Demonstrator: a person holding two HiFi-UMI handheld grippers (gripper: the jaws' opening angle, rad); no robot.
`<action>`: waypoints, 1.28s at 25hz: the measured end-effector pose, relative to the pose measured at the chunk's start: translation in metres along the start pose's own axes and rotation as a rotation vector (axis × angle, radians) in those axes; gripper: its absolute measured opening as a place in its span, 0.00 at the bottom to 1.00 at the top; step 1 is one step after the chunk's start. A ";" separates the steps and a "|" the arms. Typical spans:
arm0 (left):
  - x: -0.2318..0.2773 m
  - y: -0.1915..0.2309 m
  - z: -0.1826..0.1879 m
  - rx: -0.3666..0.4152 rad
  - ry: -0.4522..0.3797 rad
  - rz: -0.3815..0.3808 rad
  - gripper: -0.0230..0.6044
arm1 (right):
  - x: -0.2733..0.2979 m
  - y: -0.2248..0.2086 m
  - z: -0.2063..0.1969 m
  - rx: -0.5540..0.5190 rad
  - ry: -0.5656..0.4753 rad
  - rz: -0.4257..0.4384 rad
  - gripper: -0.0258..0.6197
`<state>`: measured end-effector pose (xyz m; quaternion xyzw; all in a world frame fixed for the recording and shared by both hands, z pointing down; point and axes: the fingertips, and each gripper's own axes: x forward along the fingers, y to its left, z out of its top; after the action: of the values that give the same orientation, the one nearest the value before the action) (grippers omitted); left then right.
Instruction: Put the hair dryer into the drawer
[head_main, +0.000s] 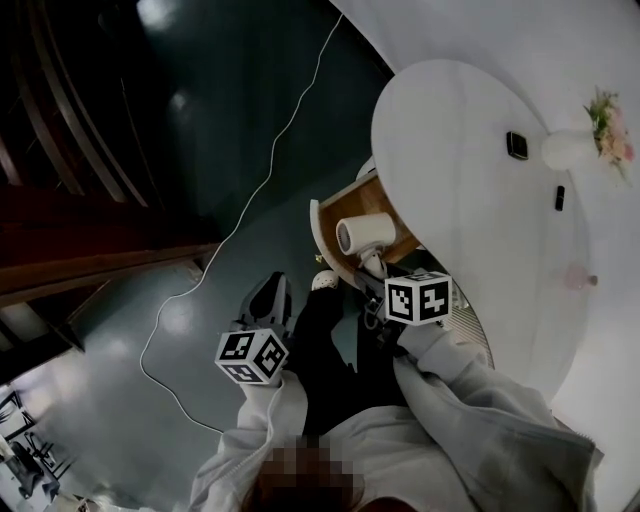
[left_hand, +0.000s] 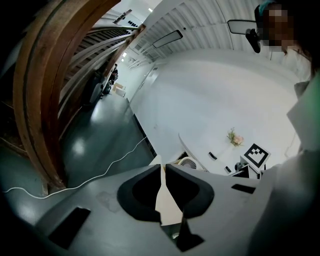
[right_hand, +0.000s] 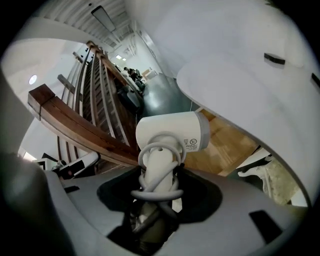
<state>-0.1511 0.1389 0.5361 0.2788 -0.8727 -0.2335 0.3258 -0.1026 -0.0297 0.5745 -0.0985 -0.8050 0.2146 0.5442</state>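
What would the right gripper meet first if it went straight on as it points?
The right gripper is shut on the hair dryer; straight ahead, that dryer would probably touch the wooden bottom of the open drawer, though depth is unclear.

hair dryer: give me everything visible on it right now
The hair dryer is white and plastic-looking: a short barrel with a grey ring at one end and a small printed label beside it. Its pale cord is wound in loops round the handle. The right gripper is shut on that handle, with the barrel crosswise beyond the jaws. It hangs over the open wooden drawer under the white tabletop. Whether it touches the drawer floor cannot be told.
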 end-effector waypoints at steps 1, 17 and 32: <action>0.000 0.001 0.000 -0.003 -0.002 0.003 0.10 | 0.002 -0.003 0.002 0.005 0.007 -0.012 0.47; 0.000 0.005 -0.009 -0.025 0.000 0.016 0.10 | 0.048 -0.062 0.031 0.033 0.115 -0.255 0.47; 0.002 0.011 -0.013 -0.035 0.008 0.031 0.10 | 0.071 -0.089 0.048 0.058 0.111 -0.421 0.47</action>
<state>-0.1468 0.1423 0.5524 0.2605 -0.8713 -0.2427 0.3377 -0.1677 -0.0927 0.6591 0.0760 -0.7701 0.1137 0.6231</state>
